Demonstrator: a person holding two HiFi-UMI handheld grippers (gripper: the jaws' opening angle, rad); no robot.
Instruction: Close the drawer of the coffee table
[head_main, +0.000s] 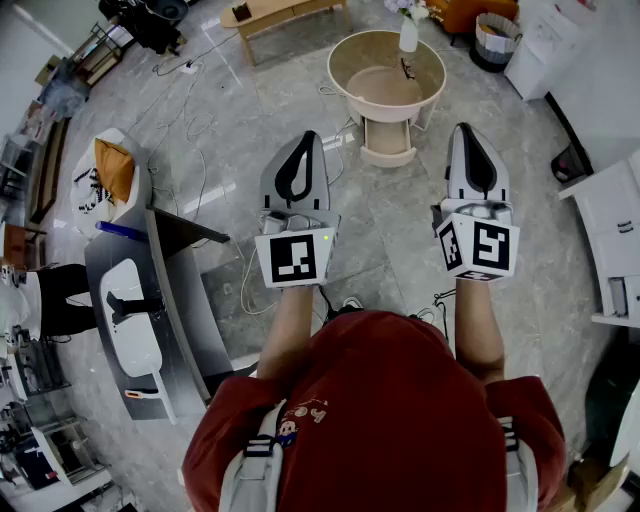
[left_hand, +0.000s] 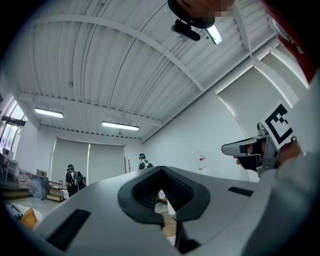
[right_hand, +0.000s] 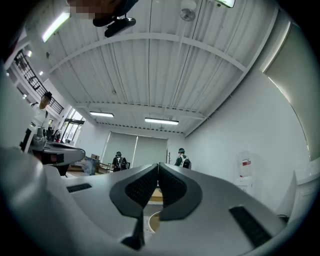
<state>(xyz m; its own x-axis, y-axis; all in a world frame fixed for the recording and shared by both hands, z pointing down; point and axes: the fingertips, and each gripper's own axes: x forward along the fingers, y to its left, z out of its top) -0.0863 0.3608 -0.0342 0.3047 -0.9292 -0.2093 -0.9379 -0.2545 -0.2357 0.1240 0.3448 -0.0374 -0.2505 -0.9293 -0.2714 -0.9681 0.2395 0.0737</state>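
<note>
Coffee table (head_main: 335, 75), round and beige, has its drawer (head_main: 387, 152) sticking out.

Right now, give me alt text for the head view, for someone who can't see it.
Seen from above, a person in a red shirt holds the left gripper and right gripper out side by side, both empty, toward a round beige coffee table whose drawer is pulled out toward them. A white vase stands on the table.
</note>
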